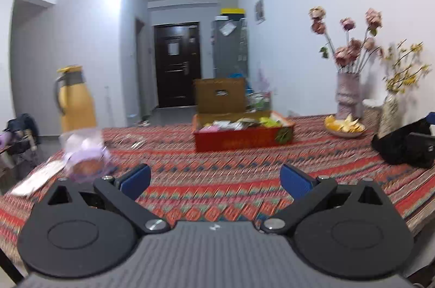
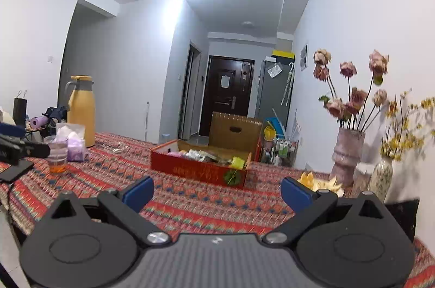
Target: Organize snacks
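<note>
- While you hold both tools above the patterned tablecloth [image 1: 217, 179], your left gripper [image 1: 216, 180] has its blue pads [image 1: 137, 177] spread wide apart, with nothing between them.
- Your right gripper [image 2: 217, 191] is the same: fingers [image 2: 295, 191] apart, gap empty, only cloth behind it.
- Snacks [image 1: 236, 123] sit packed in the red tray [image 1: 242, 142], centre of the left view, just above and beyond the finger gap. In the right view the tray [image 2: 198, 169] is centre frame, angled, with packets [image 2: 206, 155] and a yellow one [image 2: 237, 162] at its right end.
- Brown cardboard box [image 1: 220, 95] stands just behind the tray, with a handle cut-out facing you.
- Left side of the frame, left view: yellow thermos jug [image 1: 76, 100], with a blurred purple-and-clear bag [image 1: 87, 154] in front of it and a white packet [image 1: 38, 177] beside that, at the table edge.
- Right view shows a plastic cup [image 2: 57, 156] holding some amber liquid, mid-left, beside that purple bag [image 2: 74, 145].
- Right side of the frame: bowl of yellow peel [image 1: 345, 126], pink vase of dried roses [image 1: 348, 95], and a smaller patterned vase [image 1: 390, 115] with yellow sprigs.
- Black object [image 1: 405, 144] at the far right edge of the left view; can't tell what it is.
- Left view is motion-blurred, so packet labels are unreadable.
</note>
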Tool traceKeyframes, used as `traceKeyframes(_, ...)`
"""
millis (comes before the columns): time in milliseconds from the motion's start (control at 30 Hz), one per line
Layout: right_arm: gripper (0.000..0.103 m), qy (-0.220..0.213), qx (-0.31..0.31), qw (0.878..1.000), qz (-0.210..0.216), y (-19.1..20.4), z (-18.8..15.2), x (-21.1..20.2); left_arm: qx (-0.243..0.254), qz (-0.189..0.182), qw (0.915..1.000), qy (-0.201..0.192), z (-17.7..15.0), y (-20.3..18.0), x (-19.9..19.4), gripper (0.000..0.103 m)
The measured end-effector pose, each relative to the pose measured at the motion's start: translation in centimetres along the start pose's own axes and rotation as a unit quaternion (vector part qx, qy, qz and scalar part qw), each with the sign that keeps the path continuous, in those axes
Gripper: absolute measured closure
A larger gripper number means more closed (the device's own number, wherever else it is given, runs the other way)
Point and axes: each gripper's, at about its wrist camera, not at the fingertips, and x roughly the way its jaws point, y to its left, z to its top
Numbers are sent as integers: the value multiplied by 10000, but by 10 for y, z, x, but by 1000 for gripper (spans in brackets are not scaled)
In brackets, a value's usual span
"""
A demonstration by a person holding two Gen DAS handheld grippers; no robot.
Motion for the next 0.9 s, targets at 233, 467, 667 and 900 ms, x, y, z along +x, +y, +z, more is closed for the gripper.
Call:
traceKeyframes(233, 3, 138, 182, 9997, -40, 31, -44, 6, 30, 189, 9998, 90, -51, -4, 0, 0)
traceKeyframes(467, 3, 512, 717, 9961, 87, 52, -72, 9, -196, 94, 9996, 165, -60, -12, -3, 0)
traceKeyframes(667, 3, 569, 752, 9952, 242, 60, -74, 7, -146, -120, 9998, 101, -60, -26, -6, 0)
traceKeyframes(900, 3, 685, 849, 9936, 275, 61, -76, 8, -85, -203, 9997, 88, -62, -30, -8, 0)
